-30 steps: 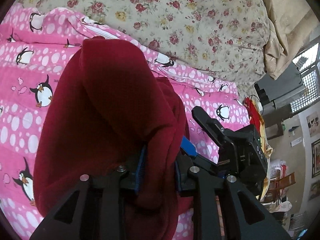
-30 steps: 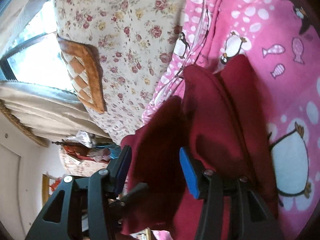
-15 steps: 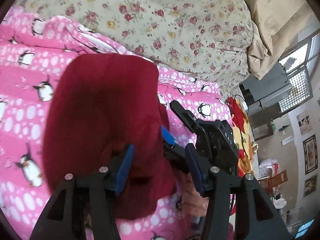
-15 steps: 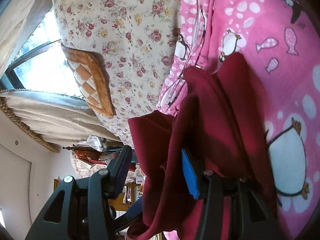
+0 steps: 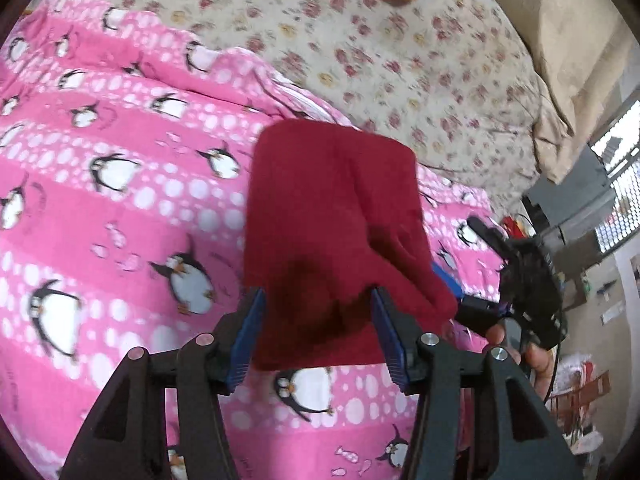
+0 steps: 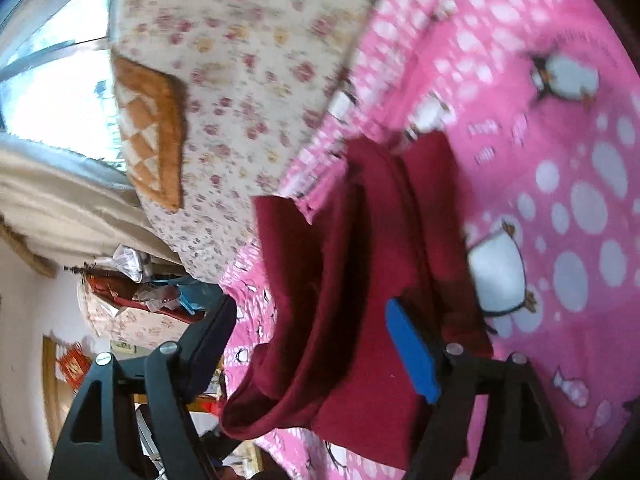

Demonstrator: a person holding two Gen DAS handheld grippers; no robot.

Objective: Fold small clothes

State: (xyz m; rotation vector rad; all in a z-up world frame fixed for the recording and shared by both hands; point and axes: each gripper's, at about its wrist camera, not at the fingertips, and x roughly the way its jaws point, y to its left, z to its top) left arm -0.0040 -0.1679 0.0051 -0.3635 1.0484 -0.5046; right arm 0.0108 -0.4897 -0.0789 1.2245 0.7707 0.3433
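A dark red small garment (image 5: 336, 216) lies folded on the pink penguin blanket (image 5: 120, 208). It also shows in the right wrist view (image 6: 384, 264), with a fold standing up along its left side. My left gripper (image 5: 318, 332) is open, its blue pads on either side of the garment's near edge, gripping nothing. My right gripper (image 6: 312, 344) is open too, with the garment's raised fold lying between its jaws. The right gripper and the hand holding it show at the garment's right side in the left wrist view (image 5: 520, 280).
A cream floral quilt (image 5: 360, 40) lies beyond the blanket, with an orange checked cushion (image 6: 152, 128) on it. Beige curtains (image 5: 572, 52) and a window are to the right. Room clutter lies past the bed edge (image 6: 132, 292).
My left gripper has let go of the red garment, opened and drawn back. The garment has dropped flat onto the blanket. My right gripper stays open beside it.
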